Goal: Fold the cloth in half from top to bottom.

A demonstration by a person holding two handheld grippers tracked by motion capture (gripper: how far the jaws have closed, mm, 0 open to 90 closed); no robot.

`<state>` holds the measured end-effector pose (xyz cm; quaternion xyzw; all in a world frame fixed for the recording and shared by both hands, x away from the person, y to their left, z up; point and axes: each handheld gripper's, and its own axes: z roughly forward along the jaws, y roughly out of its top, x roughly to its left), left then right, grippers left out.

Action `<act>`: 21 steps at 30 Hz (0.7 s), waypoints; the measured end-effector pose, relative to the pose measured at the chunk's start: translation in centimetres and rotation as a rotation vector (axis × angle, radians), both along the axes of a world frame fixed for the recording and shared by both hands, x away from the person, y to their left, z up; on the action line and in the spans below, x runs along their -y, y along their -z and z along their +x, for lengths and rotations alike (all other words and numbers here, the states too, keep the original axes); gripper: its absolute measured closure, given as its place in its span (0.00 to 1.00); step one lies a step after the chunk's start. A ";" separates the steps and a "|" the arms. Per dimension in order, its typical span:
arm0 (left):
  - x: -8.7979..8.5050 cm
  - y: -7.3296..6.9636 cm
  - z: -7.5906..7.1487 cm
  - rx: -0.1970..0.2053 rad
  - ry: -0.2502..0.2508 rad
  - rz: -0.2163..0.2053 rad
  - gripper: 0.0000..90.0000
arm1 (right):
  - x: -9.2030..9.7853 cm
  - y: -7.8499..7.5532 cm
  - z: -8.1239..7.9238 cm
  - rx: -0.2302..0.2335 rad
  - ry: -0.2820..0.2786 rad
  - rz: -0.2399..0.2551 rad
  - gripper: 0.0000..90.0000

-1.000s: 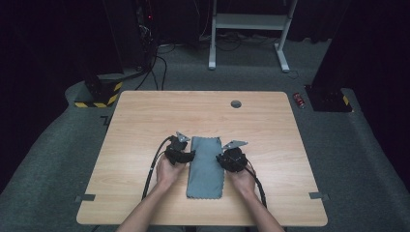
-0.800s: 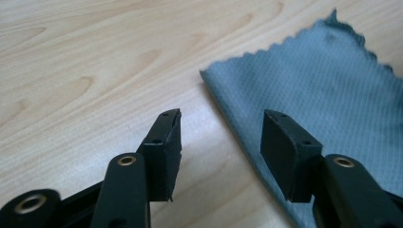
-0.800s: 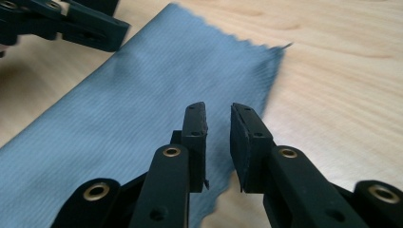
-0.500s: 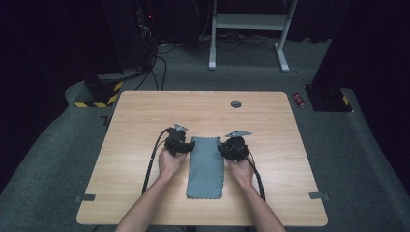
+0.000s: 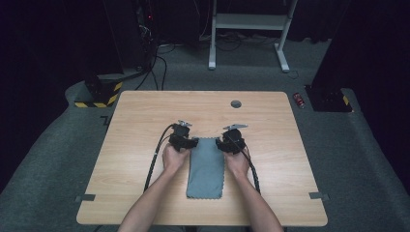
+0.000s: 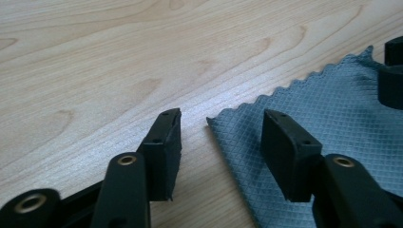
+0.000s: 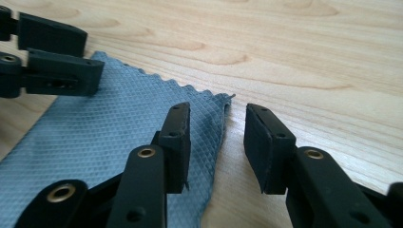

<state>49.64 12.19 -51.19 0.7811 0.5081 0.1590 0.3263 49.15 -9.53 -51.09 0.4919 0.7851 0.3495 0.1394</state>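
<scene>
Between the left jaws: the left gripper [image 6: 221, 142] has its jaws apart and has just been closing them a little; the near-left far corner of the grey cloth [image 6: 332, 114] lies flat between them, and neither pad presses on it.
Between the right jaws: the right gripper [image 7: 216, 137] has its jaws apart, having just been opening them; the cloth's other far corner, slightly rumpled along its edge, lies in the gap, with one pad over the fabric and the other over bare wood, nothing clamped.
Hands: in the high view the left gripper [image 5: 183, 139] and the right gripper [image 5: 231, 140] sit at the two far corners of the cloth [image 5: 207, 169], one on each side, with the forearms coming up from the bottom edge.
Cloth position: flat on the counter [image 5: 145, 116], near its middle and towards the person's side.
Cloth long axis: it runs from the person's edge away across the counter, the short zigzag-cut edge farthest off, between the grippers.
Around it: a small dark round disc [image 5: 236, 104] lies well apart near the far edge of the counter; a black cable [image 5: 153, 162] trails from the left gripper along the wood.
In the way: bare wood all round the cloth; the opposite gripper's jaws show beyond the cloth in each gripper view.
Beyond the counter: grey carpet, a white frame [image 5: 251, 21], a red can [image 5: 299, 99] on the floor.
</scene>
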 end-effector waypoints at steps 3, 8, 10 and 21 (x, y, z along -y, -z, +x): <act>0.0 0.0 -0.1 0.011 0.009 0.025 0.62 | -0.6 0.0 0.7 0.002 0.003 -0.015 0.70; 0.2 -0.1 -0.2 0.011 0.029 0.041 0.70 | -1.3 0.1 1.0 -0.011 -0.008 -0.060 0.75; 0.4 -0.1 -0.3 0.017 0.048 0.046 0.76 | -1.7 0.1 1.0 -0.007 -0.033 -0.089 0.79; 0.2 0.0 -0.2 -0.016 0.082 -0.021 0.98 | -1.6 -0.2 0.8 -0.029 -0.092 -0.094 0.99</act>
